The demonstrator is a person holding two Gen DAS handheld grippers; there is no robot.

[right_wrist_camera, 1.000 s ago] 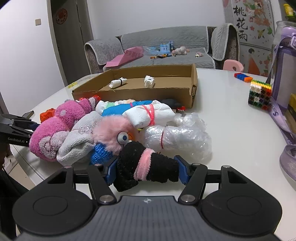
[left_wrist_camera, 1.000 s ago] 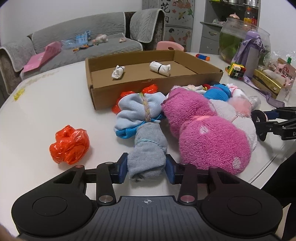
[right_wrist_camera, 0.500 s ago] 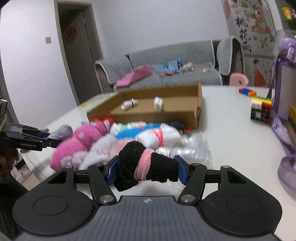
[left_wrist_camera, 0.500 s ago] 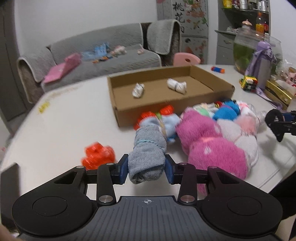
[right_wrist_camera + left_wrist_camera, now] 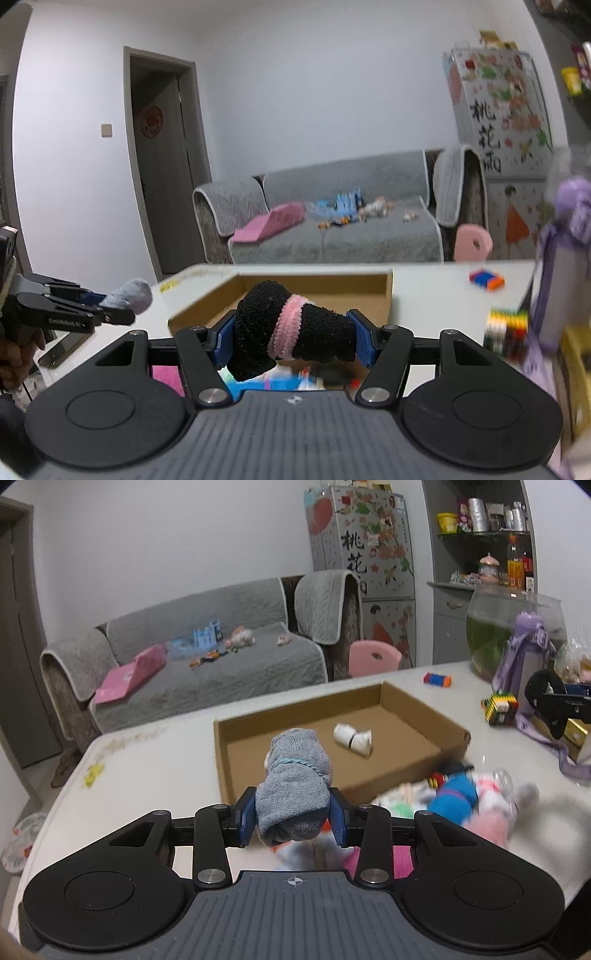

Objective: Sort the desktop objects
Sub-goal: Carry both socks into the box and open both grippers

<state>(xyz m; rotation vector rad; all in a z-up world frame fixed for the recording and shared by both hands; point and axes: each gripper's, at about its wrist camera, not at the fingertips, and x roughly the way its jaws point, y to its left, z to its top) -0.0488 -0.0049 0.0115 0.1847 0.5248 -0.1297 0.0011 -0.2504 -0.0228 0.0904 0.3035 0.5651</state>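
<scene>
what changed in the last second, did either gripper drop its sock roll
No. Both lifted off the table toward the cardboard box: the left gripper raised the grey sock roll, the right gripper the black sock roll. Both stay clamped.

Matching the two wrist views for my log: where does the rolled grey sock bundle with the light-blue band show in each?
Left wrist: rolled grey sock bundle at centre, clamped in the left gripper.
Right wrist: far left, its tip poking from that gripper.
Shared landmark: brown cardboard tray.

Black left gripper, blue jaws, silver screws.
</scene>
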